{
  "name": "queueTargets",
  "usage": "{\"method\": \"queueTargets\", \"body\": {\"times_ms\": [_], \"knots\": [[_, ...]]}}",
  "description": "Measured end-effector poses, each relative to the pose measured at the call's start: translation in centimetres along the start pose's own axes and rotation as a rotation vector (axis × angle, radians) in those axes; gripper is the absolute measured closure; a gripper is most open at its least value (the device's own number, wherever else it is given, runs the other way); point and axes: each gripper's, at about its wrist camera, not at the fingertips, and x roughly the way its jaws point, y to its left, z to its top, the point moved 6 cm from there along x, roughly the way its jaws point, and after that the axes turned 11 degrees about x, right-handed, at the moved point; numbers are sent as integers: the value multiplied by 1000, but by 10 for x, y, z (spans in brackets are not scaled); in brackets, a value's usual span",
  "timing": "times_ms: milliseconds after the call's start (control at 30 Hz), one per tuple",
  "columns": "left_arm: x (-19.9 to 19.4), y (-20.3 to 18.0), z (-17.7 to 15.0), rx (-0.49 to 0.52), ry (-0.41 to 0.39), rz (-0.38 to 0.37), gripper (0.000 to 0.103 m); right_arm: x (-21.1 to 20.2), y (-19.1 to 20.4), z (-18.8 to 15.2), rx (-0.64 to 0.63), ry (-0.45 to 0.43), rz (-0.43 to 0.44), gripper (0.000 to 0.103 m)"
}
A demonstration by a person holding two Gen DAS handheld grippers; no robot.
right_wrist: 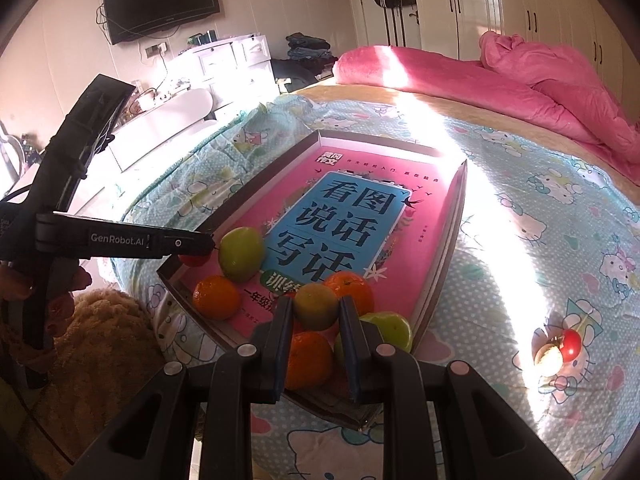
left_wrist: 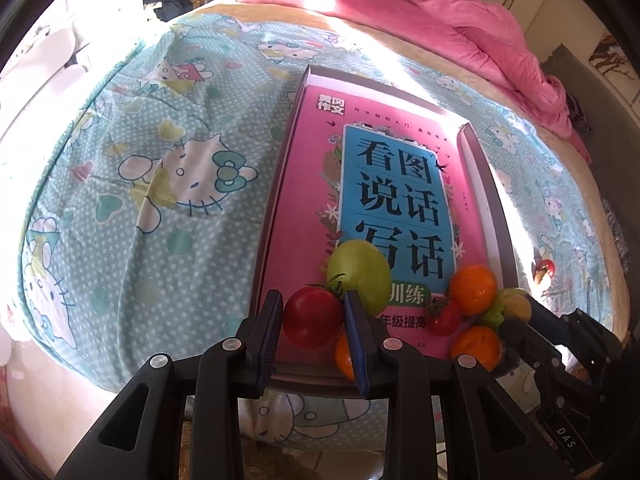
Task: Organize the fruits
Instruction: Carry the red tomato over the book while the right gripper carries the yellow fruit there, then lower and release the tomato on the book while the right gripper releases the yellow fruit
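My left gripper (left_wrist: 314, 322) is shut on a red tomato (left_wrist: 313, 317) over the near end of a shallow grey tray (left_wrist: 484, 184). A pink book lines the tray. My right gripper (right_wrist: 316, 316) is shut on a yellow-green fruit (right_wrist: 315, 306) over the tray's near corner. In the tray lie a large green fruit (left_wrist: 359, 272), three oranges (left_wrist: 473, 290) (left_wrist: 476, 348) (right_wrist: 216, 297), a small tomato (left_wrist: 444, 316) and another green fruit (right_wrist: 394, 330). The right wrist view shows the left gripper (right_wrist: 200, 250) from the side with its tomato (right_wrist: 194, 259).
The tray sits on a bed with a blue cartoon-print cover (left_wrist: 160, 200). A red tomato (right_wrist: 571, 344) and a pale fruit (right_wrist: 550, 360) lie on the cover right of the tray. A pink quilt (right_wrist: 560, 92) is heaped at the far end. White drawers (right_wrist: 224, 60) and a wall television (right_wrist: 160, 0) stand beyond.
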Motion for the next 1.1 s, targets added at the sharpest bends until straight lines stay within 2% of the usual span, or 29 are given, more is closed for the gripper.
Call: {"method": "queueTargets", "body": {"times_ms": [333, 1100], "knots": [[4, -5, -3, 19, 13, 0, 71, 5, 2, -6, -26, 13, -29, 79], [9, -9, -4, 37, 44, 15, 70, -12, -10, -7, 50, -1, 24, 79]]}}
